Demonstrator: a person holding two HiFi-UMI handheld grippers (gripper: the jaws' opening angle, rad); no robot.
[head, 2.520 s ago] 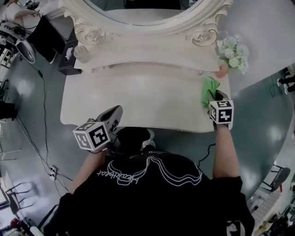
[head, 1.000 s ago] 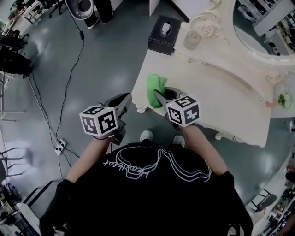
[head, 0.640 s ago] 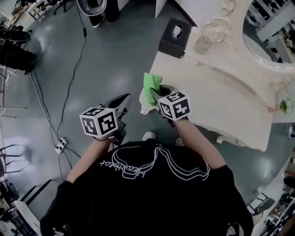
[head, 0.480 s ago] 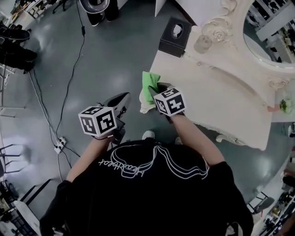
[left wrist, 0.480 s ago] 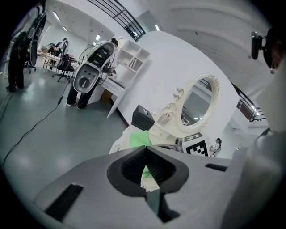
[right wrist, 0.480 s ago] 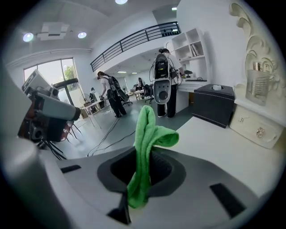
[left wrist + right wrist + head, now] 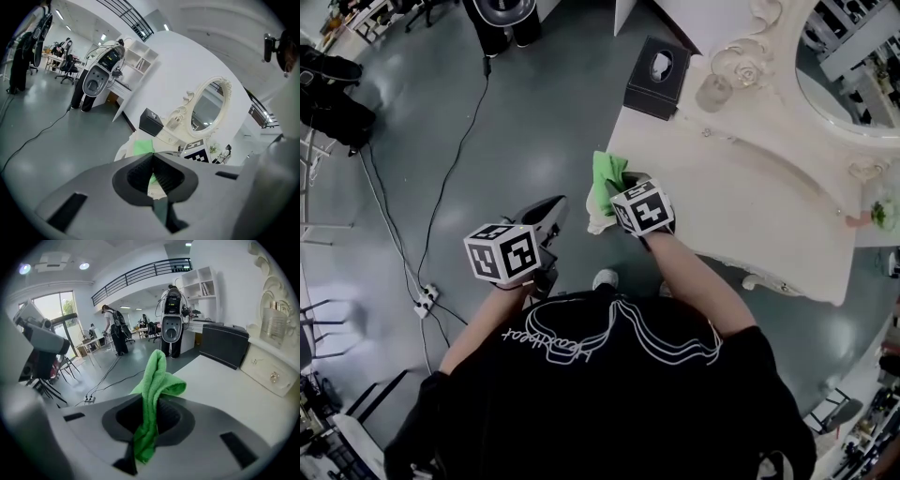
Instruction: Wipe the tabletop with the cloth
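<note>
In the head view my right gripper (image 7: 617, 185) is at the left end of the cream dressing table (image 7: 750, 206), shut on a green cloth (image 7: 603, 176) that lies bunched on the table's corner. The right gripper view shows the cloth (image 7: 157, 376) pinched between the jaws of the right gripper (image 7: 152, 404) and sticking up above them, over the tabletop (image 7: 234, 390). My left gripper (image 7: 549, 210) hangs over the grey floor, left of the table, apart from it. In its own view the left gripper (image 7: 153, 154) is shut with nothing held; the cloth (image 7: 142, 146) shows beyond it.
A black tissue box (image 7: 654, 66) and a glass jar (image 7: 712, 91) stand at the table's back left. An ornate mirror (image 7: 848, 66) rises behind. Flowers (image 7: 883, 211) sit at the far right end. A cable (image 7: 459, 150) and power strip (image 7: 422, 300) lie on the floor.
The right gripper carried the cloth from the table's right end across to its left corner. In the last half second it barely moved. The left gripper stayed off the table.
</note>
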